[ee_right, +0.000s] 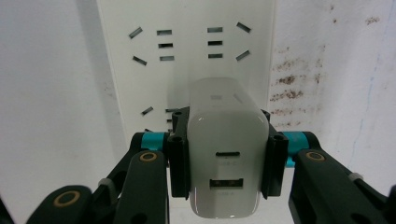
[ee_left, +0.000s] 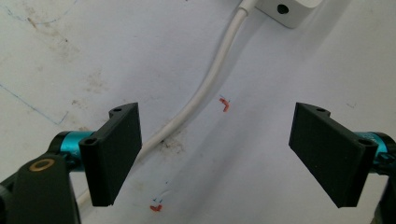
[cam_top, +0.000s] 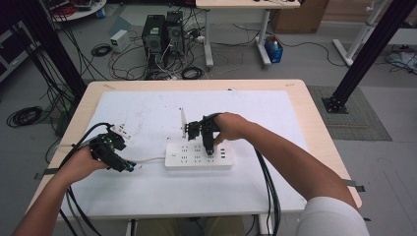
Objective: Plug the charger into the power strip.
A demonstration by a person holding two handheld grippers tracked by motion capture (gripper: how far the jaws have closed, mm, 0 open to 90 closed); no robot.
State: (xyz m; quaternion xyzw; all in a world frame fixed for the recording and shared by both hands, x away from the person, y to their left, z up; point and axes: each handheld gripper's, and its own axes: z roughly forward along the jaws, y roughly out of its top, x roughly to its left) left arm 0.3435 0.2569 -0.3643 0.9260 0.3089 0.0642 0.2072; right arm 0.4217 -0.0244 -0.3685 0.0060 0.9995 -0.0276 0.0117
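Note:
A white power strip [cam_top: 196, 156] lies in the middle of the table's white cover, and its sockets [ee_right: 187, 44] show in the right gripper view. My right gripper [cam_top: 210, 150] points down at the strip and is shut on a white USB charger [ee_right: 229, 149], one pad [ee_right: 179, 158] on each side. The charger stands over a socket with its prongs hidden. My left gripper [cam_top: 129, 167] hovers open left of the strip. Its jaws [ee_left: 229, 154] stand wide above the strip's white cord [ee_left: 205, 88], which runs from the strip's end [ee_left: 289, 9] under the left pad [ee_left: 116, 154].
A small white upright piece [cam_top: 183, 122] stands just behind the strip. Another small white item [cam_top: 120, 130] lies beside my left hand. Small red marks [ee_left: 225, 105] dot the stained cover. Black gripper cables [cam_top: 268, 187] trail off the front edge of the table [cam_top: 314, 105].

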